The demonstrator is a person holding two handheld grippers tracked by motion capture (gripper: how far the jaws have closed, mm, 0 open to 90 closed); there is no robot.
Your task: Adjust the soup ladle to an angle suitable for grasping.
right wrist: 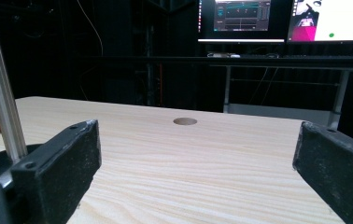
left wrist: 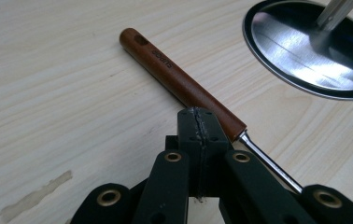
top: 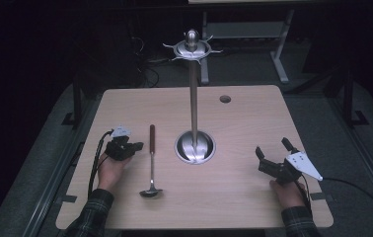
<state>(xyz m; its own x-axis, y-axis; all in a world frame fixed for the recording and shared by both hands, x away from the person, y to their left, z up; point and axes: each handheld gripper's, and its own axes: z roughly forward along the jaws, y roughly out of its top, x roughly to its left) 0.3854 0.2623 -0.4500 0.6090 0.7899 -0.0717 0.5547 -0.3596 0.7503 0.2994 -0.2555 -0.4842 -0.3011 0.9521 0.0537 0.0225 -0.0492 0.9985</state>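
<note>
Dim and vignetted in the high view — only the table (top: pixel 253 197) catches light from above, the room around it sinking to near black, with soft noise and faint shadows beside the ladle (top: pixel 151 163). Sharp and evenly lit in the left gripper view, with streaked glare on the stand base (left wrist: pixel 305 51). Blurred on the near pads in the right gripper view — bright monitors (right wrist: pixel 286 18) overexposed behind.

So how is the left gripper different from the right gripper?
The left gripper has its jaws shut tight with nothing between them; the right gripper has its jaws wide open. The left gripper sits right beside the ladle, by its brown handle; the right gripper is over bare table, away from everything. Both are black, held in a hand, and hold nothing.
</note>
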